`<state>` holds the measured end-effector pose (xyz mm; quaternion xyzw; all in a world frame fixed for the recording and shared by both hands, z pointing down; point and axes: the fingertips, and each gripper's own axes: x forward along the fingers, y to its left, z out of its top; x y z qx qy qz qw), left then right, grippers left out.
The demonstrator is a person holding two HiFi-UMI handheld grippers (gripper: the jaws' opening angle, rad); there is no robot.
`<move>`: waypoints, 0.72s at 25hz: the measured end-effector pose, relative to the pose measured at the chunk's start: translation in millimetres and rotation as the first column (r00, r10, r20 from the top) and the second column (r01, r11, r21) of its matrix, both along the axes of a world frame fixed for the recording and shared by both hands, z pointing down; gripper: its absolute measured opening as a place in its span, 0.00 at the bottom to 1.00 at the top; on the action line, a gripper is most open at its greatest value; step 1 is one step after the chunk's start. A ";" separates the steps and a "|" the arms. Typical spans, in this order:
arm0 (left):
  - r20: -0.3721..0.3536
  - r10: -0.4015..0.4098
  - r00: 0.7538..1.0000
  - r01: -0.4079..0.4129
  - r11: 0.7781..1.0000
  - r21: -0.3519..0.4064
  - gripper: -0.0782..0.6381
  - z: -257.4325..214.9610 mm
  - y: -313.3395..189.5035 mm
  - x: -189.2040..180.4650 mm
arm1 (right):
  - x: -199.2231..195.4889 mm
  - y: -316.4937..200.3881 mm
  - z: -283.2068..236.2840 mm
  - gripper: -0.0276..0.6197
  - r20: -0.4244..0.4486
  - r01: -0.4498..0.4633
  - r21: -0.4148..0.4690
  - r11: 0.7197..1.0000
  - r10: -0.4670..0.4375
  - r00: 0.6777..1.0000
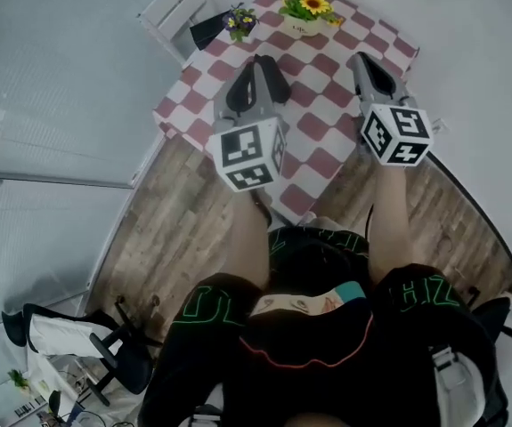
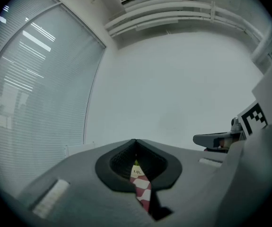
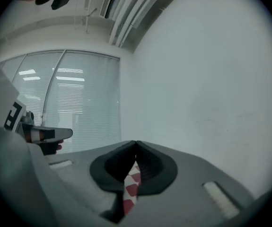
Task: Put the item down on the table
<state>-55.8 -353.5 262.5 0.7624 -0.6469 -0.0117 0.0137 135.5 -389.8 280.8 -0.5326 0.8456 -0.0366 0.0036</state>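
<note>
A table with a red-and-white checked cloth [image 1: 322, 163] stands ahead of me. At its far edge is a white pot of sunflowers [image 1: 304, 12], with a smaller pot of purple and yellow flowers [image 1: 238, 20] to its left. My left gripper [image 1: 263, 65] hovers over the cloth's middle and my right gripper [image 1: 367, 65] over its right side. Both have their jaws shut with nothing between them. In the left gripper view the tips [image 2: 136, 142] meet, and a strip of cloth and the white pot [image 2: 136, 172] show below. The right gripper's tips [image 3: 136, 144] also meet above checked cloth [image 3: 131, 183].
A white slatted chair [image 1: 175, 7] stands beyond the table's left corner. Window blinds [image 1: 51, 87] run along the left and a white wall [image 1: 487, 78] along the right. A black office chair [image 1: 113, 350] sits behind me on the wooden floor [image 1: 175, 229].
</note>
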 end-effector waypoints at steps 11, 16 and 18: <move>0.025 -0.015 1.000 0.013 0.999 0.048 0.12 -15.1 10.1 15.7 | 25.2 18.8 -27.2 0.05 -0.008 -0.021 0.086 0.996 0.022 1.000; 0.047 -0.038 0.998 0.036 0.999 0.034 0.12 -10.5 9.9 9.9 | 22.5 17.7 -26.9 0.05 0.008 -0.016 0.091 0.996 0.015 1.000; 0.044 -0.027 0.999 0.025 0.999 0.031 0.12 -9.1 8.7 8.7 | 19.4 15.5 -25.9 0.05 0.007 -0.014 0.087 0.996 0.013 1.000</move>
